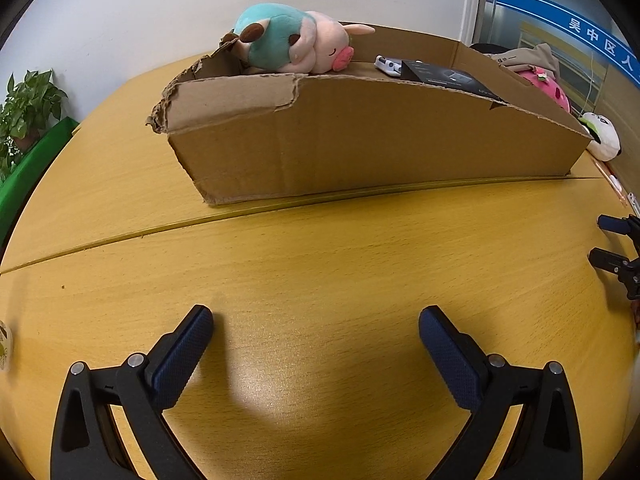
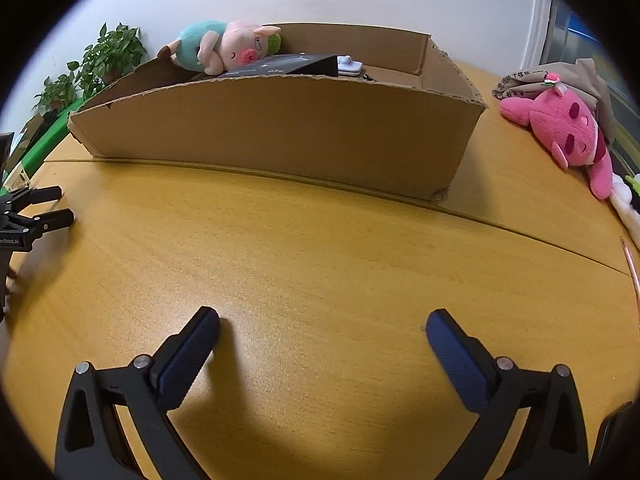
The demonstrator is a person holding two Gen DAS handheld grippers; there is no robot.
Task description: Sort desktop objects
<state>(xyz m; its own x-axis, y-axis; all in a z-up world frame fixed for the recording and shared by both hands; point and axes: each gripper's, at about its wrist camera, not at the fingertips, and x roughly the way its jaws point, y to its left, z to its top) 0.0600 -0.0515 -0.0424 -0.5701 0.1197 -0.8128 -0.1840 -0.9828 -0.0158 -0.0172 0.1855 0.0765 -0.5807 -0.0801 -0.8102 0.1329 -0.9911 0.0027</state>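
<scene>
An open cardboard box (image 1: pixel 360 140) (image 2: pixel 280 128) with torn edges stands on the wooden table (image 1: pixel 320 248) (image 2: pixel 320 240). A teal and pink pig plush (image 1: pixel 288 44) (image 2: pixel 220 46) lies at its left end, beside a black flat box (image 1: pixel 448 76) (image 2: pixel 288 65) and a small white item (image 1: pixel 388 65) (image 2: pixel 350 66). A pink plush (image 2: pixel 568 128) (image 1: pixel 544 88) lies on the table right of the box. My left gripper (image 1: pixel 316 316) (image 2: pixel 60 204) and my right gripper (image 2: pixel 322 318) (image 1: pixel 612 244) hover open and empty over bare wood in front of the box.
A white plush (image 1: pixel 604 140) (image 2: pixel 628 200) lies below the pink one, which rests against beige cloth (image 2: pixel 560 80). A thin copper-coloured rod (image 2: pixel 630 260) sits at the table's right edge. Potted plants (image 1: pixel 28 108) (image 2: pixel 108 56) stand at the far left by the wall.
</scene>
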